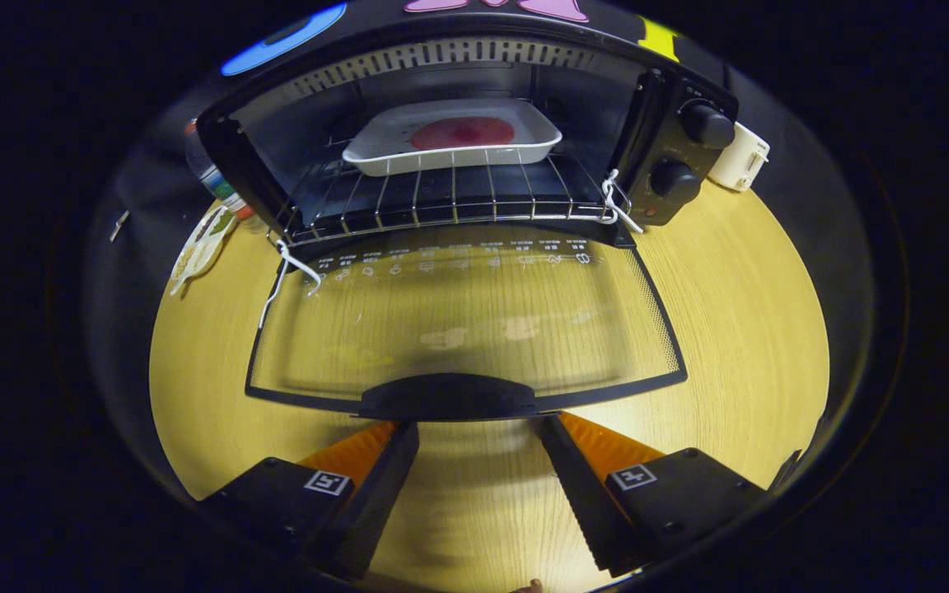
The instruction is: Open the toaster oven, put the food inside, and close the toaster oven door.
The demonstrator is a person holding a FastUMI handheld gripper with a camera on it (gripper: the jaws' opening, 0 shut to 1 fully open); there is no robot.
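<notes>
We are holding the tongs (474, 428) spread wide apart, gripping nothing, their tips just short of the handle (448, 397) of the toaster oven (672, 156) door (466, 321), which is lying open over the wooden counter (738, 313). Inside, a white dish (451, 136) of red food (463, 132) is sitting on the wire rack (441, 202).

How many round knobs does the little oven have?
2. Both sit on the toaster oven's side panel, beside the open door: an upper knob and a lower knob right under it. The tongs hang open just short of the door handle.
</notes>
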